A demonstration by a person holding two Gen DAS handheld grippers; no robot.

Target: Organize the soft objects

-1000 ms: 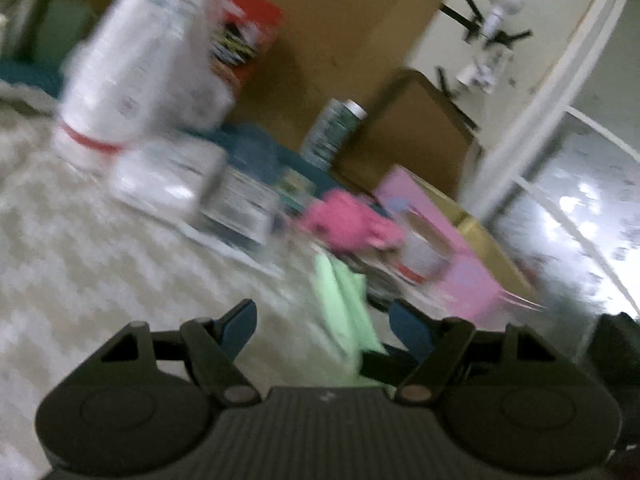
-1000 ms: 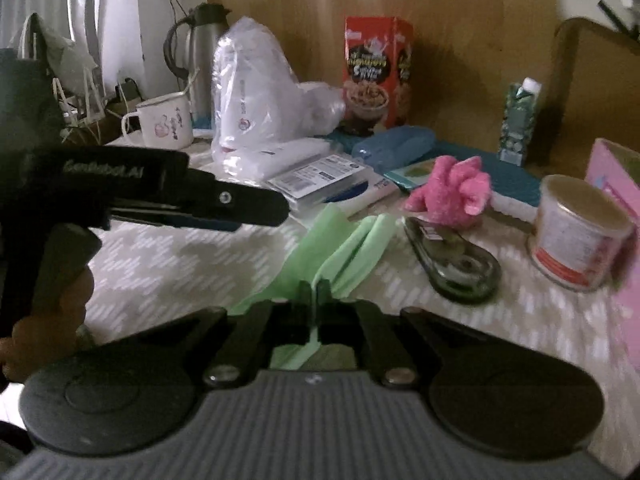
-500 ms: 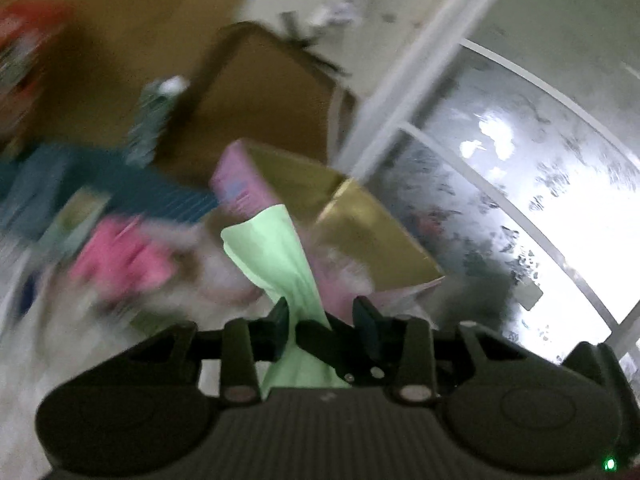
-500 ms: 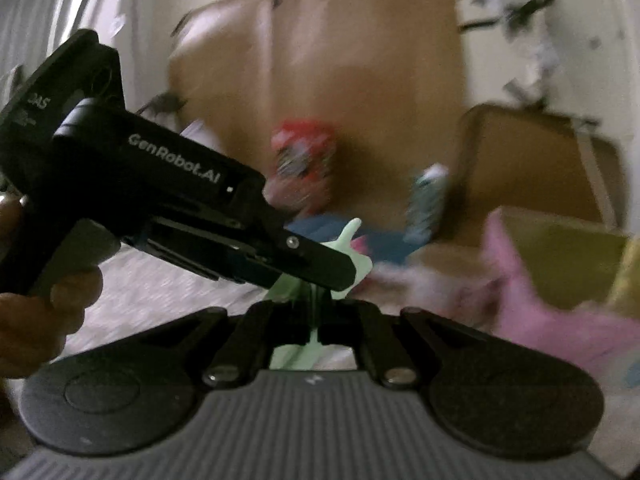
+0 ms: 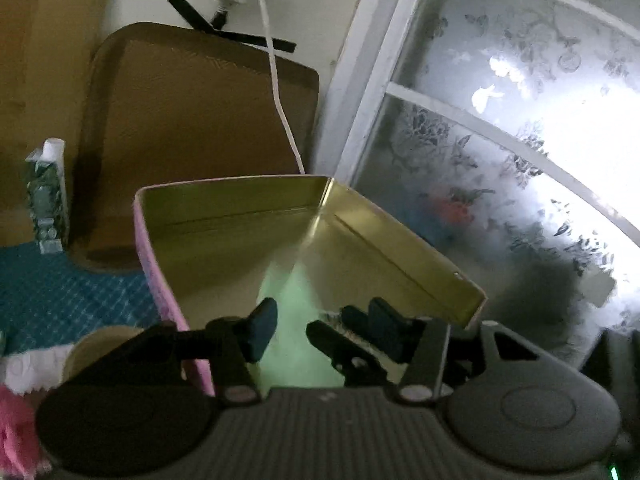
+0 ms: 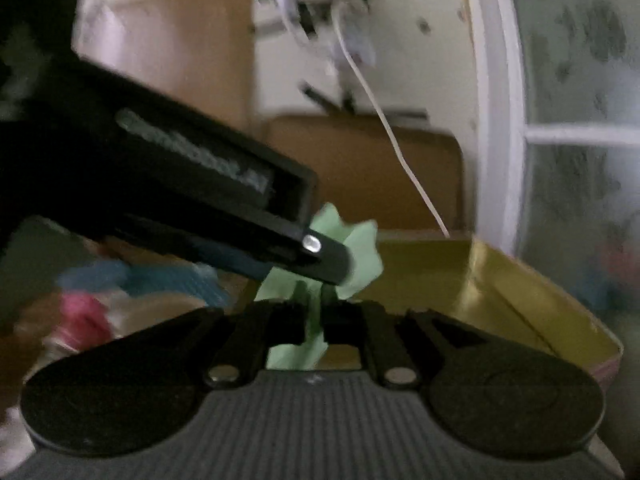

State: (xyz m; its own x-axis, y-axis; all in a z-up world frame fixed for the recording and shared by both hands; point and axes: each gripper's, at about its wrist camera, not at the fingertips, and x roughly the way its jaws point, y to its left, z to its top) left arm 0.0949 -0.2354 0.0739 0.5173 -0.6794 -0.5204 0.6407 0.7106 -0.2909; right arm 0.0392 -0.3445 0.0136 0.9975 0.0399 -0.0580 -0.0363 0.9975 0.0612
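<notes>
Both wrist views look close along their tools, sharing the open tin (image 5: 240, 216) by the window (image 6: 568, 140).

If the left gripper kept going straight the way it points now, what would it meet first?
Most likely the green cloth between the opening jaws of the left gripper, then the gold inside of the tin box; depth is uncertain.

The green cloth (image 6: 352, 252) was lying on the bench; now both grippers hold it over the gold box (image 5: 400, 240) (pink outside). Left gripper (image 5: 320, 326) and right gripper (image 6: 314, 320) are opening.
</notes>
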